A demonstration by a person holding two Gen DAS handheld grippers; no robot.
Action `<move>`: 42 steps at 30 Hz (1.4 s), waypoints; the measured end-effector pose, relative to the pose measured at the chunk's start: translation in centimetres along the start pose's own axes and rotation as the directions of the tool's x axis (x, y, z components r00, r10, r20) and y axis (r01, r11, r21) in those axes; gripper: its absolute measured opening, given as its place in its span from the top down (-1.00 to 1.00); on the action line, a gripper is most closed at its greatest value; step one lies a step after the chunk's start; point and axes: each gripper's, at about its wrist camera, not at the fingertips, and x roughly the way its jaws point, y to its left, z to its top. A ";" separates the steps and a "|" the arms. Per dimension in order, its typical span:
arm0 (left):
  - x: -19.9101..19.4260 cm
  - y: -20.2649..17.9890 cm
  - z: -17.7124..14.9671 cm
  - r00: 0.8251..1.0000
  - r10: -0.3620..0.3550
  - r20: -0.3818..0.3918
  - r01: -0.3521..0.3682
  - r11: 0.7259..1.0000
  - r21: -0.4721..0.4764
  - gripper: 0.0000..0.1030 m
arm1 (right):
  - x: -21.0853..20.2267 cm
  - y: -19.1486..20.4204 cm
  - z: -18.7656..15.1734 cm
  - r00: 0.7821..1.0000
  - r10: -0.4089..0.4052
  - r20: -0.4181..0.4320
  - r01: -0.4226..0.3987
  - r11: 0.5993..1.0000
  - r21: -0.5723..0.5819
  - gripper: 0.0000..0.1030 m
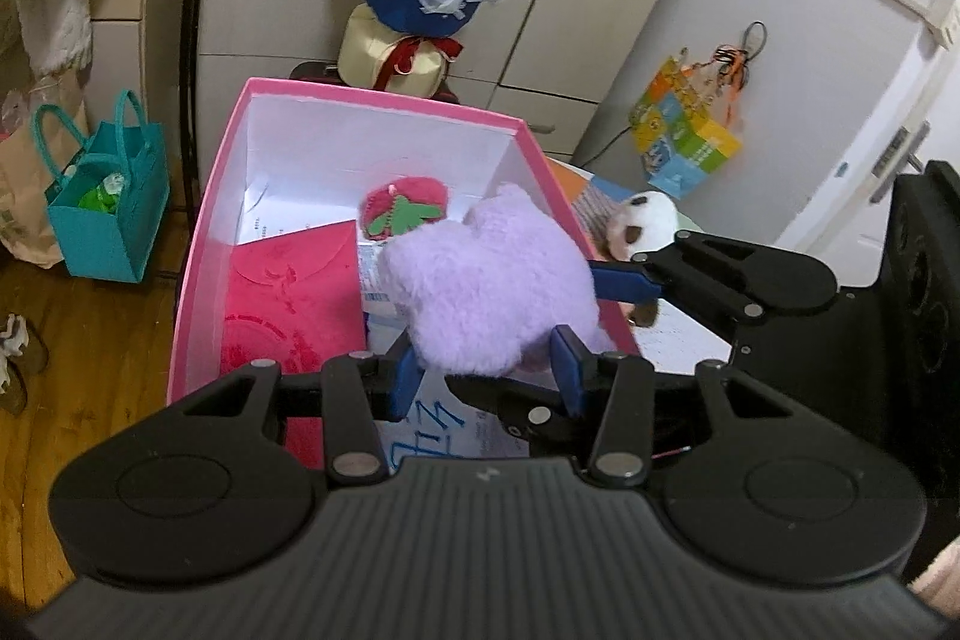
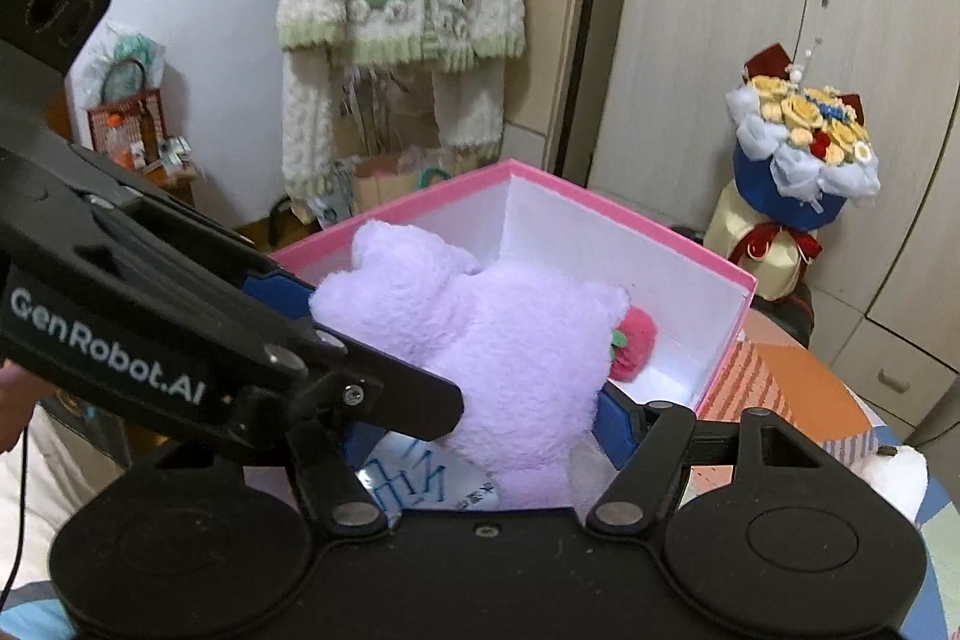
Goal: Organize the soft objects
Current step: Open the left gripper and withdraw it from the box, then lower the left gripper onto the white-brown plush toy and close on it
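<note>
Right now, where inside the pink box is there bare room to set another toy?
Free: the white floor at the far corner of the pink box, beyond the strawberry plush, and the red card on the left. Crowded: the right side, under the purple plush.

- The left gripper (image 1: 483, 370) has its blue fingers on either side of a purple plush toy (image 1: 486, 292).
- The right gripper (image 1: 621, 289) reaches in from the right, touching the same toy.
- The toy hangs over the right wall of a pink box (image 1: 204, 244).
- A strawberry plush (image 1: 403, 207) lies inside.
- A panda toy (image 1: 645, 223) sits outside, right of the box.
</note>
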 end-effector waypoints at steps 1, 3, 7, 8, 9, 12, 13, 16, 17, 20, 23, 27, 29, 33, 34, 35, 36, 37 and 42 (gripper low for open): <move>0.2 0.1 0.1 1.000 0.010 0.002 -0.010 1.000 -0.004 0.15 | 0.4 0.0 0.1 1.000 -0.009 -0.013 0.009 1.000 -0.002 -0.44; 0.4 0.1 0.0 0.999 0.034 0.011 -0.034 0.999 -0.006 0.18 | 0.9 0.0 0.4 0.999 -0.032 -0.030 0.031 0.999 -0.009 -0.50; -0.7 0.2 -0.2 0.997 0.062 0.035 -0.061 0.998 -0.020 -0.06 | 0.9 0.0 0.2 0.998 -0.051 -0.031 0.050 0.999 -0.018 -0.64; -1.4 0.1 -0.4 0.998 0.050 0.050 -0.049 0.999 -0.020 -0.11 | 0.5 0.1 0.1 0.998 -0.052 -0.024 0.052 0.998 -0.020 -0.67; -1.8 0.1 -0.5 0.997 0.045 0.058 -0.044 0.999 -0.019 -0.12 | 0.3 0.1 0.0 0.998 -0.054 -0.017 0.054 0.998 -0.021 -0.70; -3.3 0.0 -0.8 0.995 0.051 0.082 -0.050 0.999 -0.018 -0.13 | -0.9 0.3 -0.1 0.999 -0.052 0.005 0.052 0.999 -0.013 -0.70; -3.7 -0.1 -0.9 0.995 0.053 0.090 -0.052 0.999 -0.016 -0.14 | -1.3 0.4 -0.2 0.999 -0.047 0.010 0.047 0.999 -0.006 -0.70; -5.1 -0.3 -1.1 0.993 0.054 0.109 -0.054 0.999 -0.006 -0.17 | -2.5 0.5 -0.3 0.999 -0.043 0.020 0.043 0.999 0.012 -0.71; -5.6 -0.4 -1.2 0.992 0.054 0.115 -0.054 0.999 -0.002 -0.17 | -3.0 0.7 -0.4 0.999 -0.047 0.025 0.046 0.999 0.010 -0.71; -7.0 -0.8 -1.6 0.990 0.050 0.130 -0.052 0.999 0.012 -0.20 | -4.3 1.0 -0.6 0.998 -0.063 0.032 0.063 0.998 -0.003 -0.72; -8.1 -1.5 -2.0 0.989 0.042 0.139 -0.046 0.999 0.024 -0.21 | -5.6 1.1 -0.7 0.997 -0.070 0.031 0.070 0.998 -0.004 -0.72; -9.4 -2.9 -2.6 0.990 0.006 0.140 -0.013 0.999 0.046 -0.25 | -7.7 0.9 -1.3 0.997 -0.067 0.035 0.067 0.998 0.017 -0.74; -9.8 -3.7 -3.0 0.990 -0.013 0.137 0.004 0.998 0.063 -0.26 | -8.9 0.4 -1.8 0.997 -0.058 0.041 0.056 0.998 0.037 -0.75; -10.0 -5.9 -3.4 0.991 -0.049 0.126 0.036 0.994 0.104 -0.27 | -11.5 -1.0 -3.2 0.998 -0.044 0.054 0.039 0.996 0.083 -0.76; -9.9 -6.5 -3.4 0.991 -0.058 0.122 0.044 0.993 0.112 -0.27 | -12.1 -1.4 -3.6 0.997 -0.046 0.060 0.040 0.995 0.094 -0.76; -9.8 -7.1 -3.5 0.991 -0.064 0.121 0.050 0.992 0.118 -0.27 | -12.8 -1.9 -4.0 0.996 -0.052 0.067 0.045 0.993 0.106 -0.76; -9.7 -7.7 -3.5 0.990 -0.071 0.120 0.055 0.990 0.128 -0.27 | -13.2 -2.2 -4.4 0.996 -0.060 0.070 0.052 0.992 0.115 -0.76; -9.5 -8.4 -3.6 0.990 -0.077 0.120 0.060 0.989 0.137 -0.27 | -13.8 -2.6 -4.8 0.995 -0.069 0.074 0.060 0.991 0.122 -0.76; -7.7 -11.7 -3.3 0.989 -0.109 0.103 0.090 0.980 0.175 -0.28 | -15.7 -4.8 -6.8 0.991 -0.106 0.083 0.094 0.985 0.142 -0.76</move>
